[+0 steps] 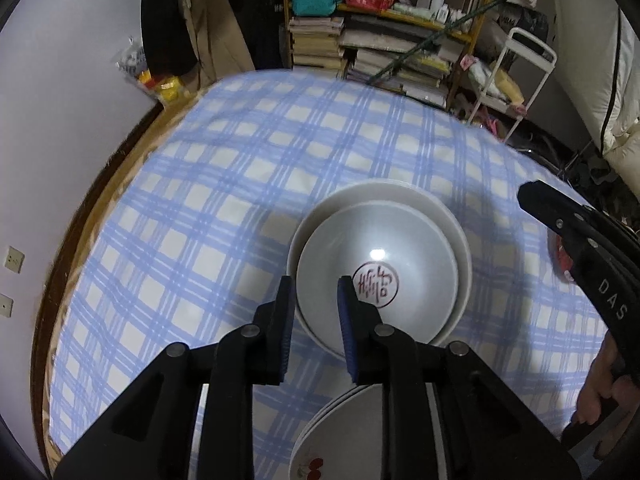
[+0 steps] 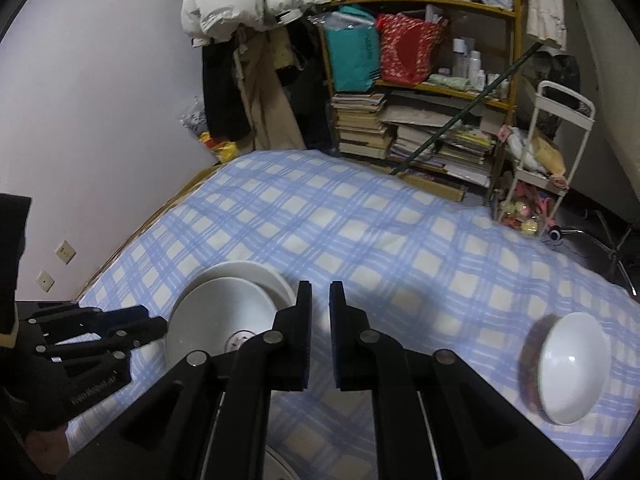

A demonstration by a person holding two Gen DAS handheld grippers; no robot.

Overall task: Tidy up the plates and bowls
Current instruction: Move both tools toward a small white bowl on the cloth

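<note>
A grey bowl with a red seal mark (image 1: 384, 264) sits nested in a larger white bowl (image 1: 372, 196) on the blue checked cloth. My left gripper (image 1: 314, 286) straddles the near rim of the grey bowl, fingers apart, one inside and one outside. The same stack shows in the right wrist view (image 2: 224, 312), with the left gripper (image 2: 156, 328) at its left edge. My right gripper (image 2: 320, 292) hovers over the cloth, jaws narrowly apart and empty. A white bowl with a red patterned outside (image 2: 572, 364) lies at the right. Stacked plates (image 1: 340, 432) lie under my left gripper.
The table (image 2: 360, 220) is covered with blue checked cloth. A wall with sockets (image 2: 64, 252) runs along the left. Shelves of books and bags (image 2: 400, 120) and a white trolley (image 2: 552, 160) stand beyond the far edge.
</note>
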